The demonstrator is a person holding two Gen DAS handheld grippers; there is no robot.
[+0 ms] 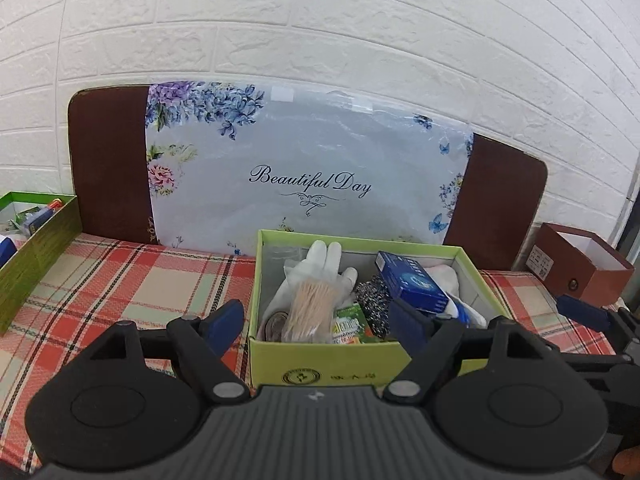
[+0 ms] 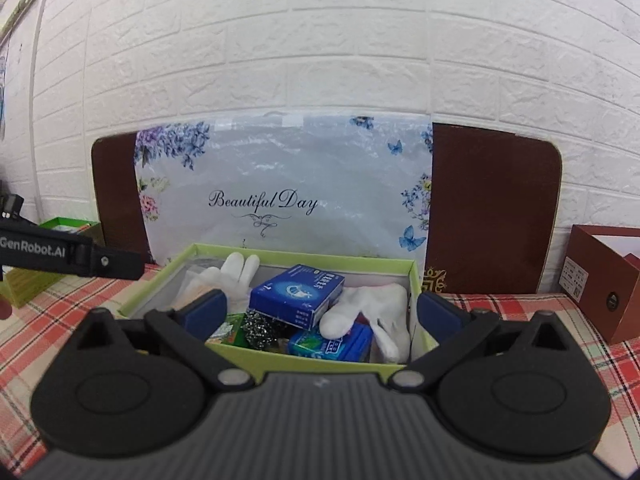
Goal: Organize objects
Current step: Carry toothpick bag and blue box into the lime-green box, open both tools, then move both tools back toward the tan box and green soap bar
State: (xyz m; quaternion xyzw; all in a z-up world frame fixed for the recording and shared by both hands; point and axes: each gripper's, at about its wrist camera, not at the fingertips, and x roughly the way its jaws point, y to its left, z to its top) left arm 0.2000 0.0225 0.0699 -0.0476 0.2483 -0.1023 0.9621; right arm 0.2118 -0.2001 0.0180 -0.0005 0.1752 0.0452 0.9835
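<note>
A light green open box (image 1: 320, 360) sits on the plaid cloth just in front of both grippers. It holds a white glove (image 1: 326, 260), a bag of wooden sticks (image 1: 310, 312), a steel scourer (image 1: 372, 300), a blue carton (image 1: 412, 284) and a green packet (image 1: 350, 324). My left gripper (image 1: 318, 320) is open, its pads standing wide over the box's near left part with nothing between them. In the right wrist view the same box (image 2: 304, 364) shows the blue carton (image 2: 296, 296), a white sock-like cloth (image 2: 368, 308) and a blue pack (image 2: 332, 344). My right gripper (image 2: 322, 312) is open and empty.
A second green box (image 1: 36, 248) with small items stands at the far left. A red-brown open box (image 2: 600, 280) stands at the right. A floral plastic bag (image 1: 304, 176) leans on a brown board (image 1: 108, 160) against the white brick wall.
</note>
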